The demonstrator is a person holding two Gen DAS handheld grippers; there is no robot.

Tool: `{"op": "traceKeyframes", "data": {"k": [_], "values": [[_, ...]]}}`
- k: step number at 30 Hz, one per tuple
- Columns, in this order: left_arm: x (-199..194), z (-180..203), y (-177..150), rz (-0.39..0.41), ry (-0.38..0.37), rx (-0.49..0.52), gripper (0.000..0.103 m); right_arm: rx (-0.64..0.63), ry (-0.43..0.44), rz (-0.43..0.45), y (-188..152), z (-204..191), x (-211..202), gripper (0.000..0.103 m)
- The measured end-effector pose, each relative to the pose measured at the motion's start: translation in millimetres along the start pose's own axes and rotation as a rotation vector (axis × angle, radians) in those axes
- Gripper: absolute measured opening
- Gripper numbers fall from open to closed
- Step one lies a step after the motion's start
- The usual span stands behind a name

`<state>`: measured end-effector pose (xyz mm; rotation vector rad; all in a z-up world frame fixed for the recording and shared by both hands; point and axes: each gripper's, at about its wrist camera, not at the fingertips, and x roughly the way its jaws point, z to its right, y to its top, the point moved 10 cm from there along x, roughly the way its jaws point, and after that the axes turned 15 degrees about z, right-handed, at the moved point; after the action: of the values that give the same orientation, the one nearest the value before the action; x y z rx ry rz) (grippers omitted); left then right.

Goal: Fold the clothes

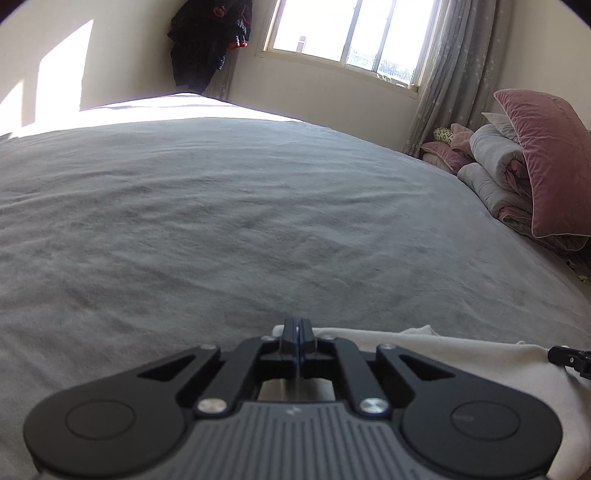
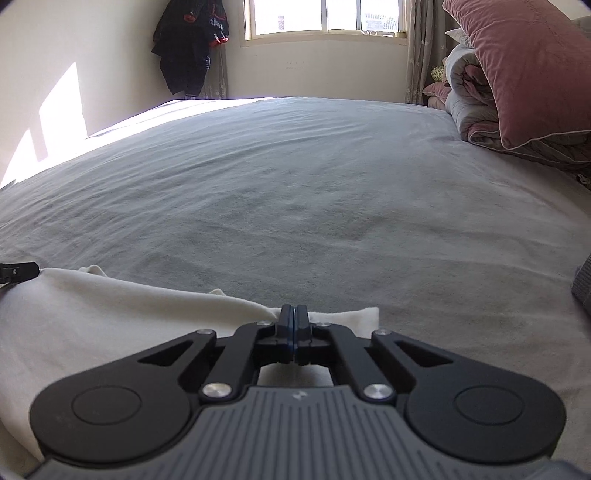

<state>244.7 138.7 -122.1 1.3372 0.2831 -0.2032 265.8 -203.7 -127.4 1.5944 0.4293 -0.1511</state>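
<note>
Right wrist view, cream garment (image 2: 110,314) lying flat on grey bed (image 2: 314,184), long axis 9-to-3, right gripper (image 2: 294,314) clenched on its far edge at 6, left gripper (image 1: 299,328) pinching the same edge.

We see a cloth (image 2: 110,314) lying on the near edge of the bed (image 2: 314,192), spread between our two claws. The left claw (image 1: 298,328) sits at the cloth's left end, the right claw (image 2: 294,315) at its right end, with a corner of the cloth just past it to the right. Ahead of both, the bed stretches away to the far wall. At the bed's right side lies a stack of folded quilts (image 1: 495,173), with a pillow (image 1: 550,158) leaning on it. Behind the bed a window (image 2: 325,18) sits in the far wall, curtains (image 1: 454,70) at its right, and hanging clothes (image 2: 188,44) in the corner to its left.
</note>
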Motion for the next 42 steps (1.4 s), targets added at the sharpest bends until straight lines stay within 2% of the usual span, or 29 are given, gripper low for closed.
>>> {"op": "traceKeyframes", "data": {"k": [1, 2, 3, 7, 10, 14, 18, 23, 28, 31, 33, 34, 35, 37, 42], "values": [[-4, -3, 3, -0.002, 0.001, -0.012, 0.015, 0.014, -0.007, 0.007, 3, 1, -5, 0.014], [-7, -5, 5, -0.005, 0.002, -0.023, 0.029, 0.022, -0.017, 0.015, 6, 2, -9, 0.018], [-11, -8, 8, -0.007, 0.003, -0.035, 0.032, 0.025, -0.017, 0.019, 7, 2, -14, 0.018], [-27, -10, 18, -0.027, -0.032, -0.087, 0.036, 0.026, 0.003, 0.03, 7, -5, -31, 0.018], [-36, -17, 16, -0.079, -0.034, -0.131, 0.042, 0.027, 0.007, 0.019, 2, -4, -41, 0.018], [-44, -36, 2, -0.201, -0.02, -0.292, 0.056, 0.054, -0.016, -0.016, -8, 9, -51, 0.018], [-48, -43, -14, -0.275, -0.068, -0.484, 0.059, 0.105, 0.048, 0.015, 0, -7, -66, 0.018], [-45, -36, -36, -0.29, -0.136, -0.602, 0.064, 0.117, 0.134, 0.027, 2, -52, -73, 0.018], [-39, -19, -44, -0.292, -0.242, -0.647, 0.063, 0.119, 0.167, 0.023, -5, -84, -67, 0.018], [-38, -13, -47, -0.28, -0.245, -0.62, 0.06, 0.129, 0.159, 0.026, -9, -93, -60, 0.018], [-36, -15, -48, -0.29, -0.216, -0.611, 0.046, 0.138, 0.156, 0.041, -10, -98, -57, 0.018], [-35, -17, -49, -0.296, -0.199, -0.607, 0.029, 0.147, 0.159, 0.046, -11, -100, -55, 0.018], [-34, -19, -49, -0.301, -0.195, -0.624, 0.023, 0.155, 0.162, 0.052, -12, -103, -54, 0.018], [-33, -23, -46, -0.307, -0.2, -0.666, 0.019, 0.15, 0.165, 0.048, -15, -106, -52, 0.018], [-44, -3, -15, -0.24, -0.247, -0.664, 0.016, 0.126, 0.171, 0.029, -24, -113, -50, 0.019]]}}
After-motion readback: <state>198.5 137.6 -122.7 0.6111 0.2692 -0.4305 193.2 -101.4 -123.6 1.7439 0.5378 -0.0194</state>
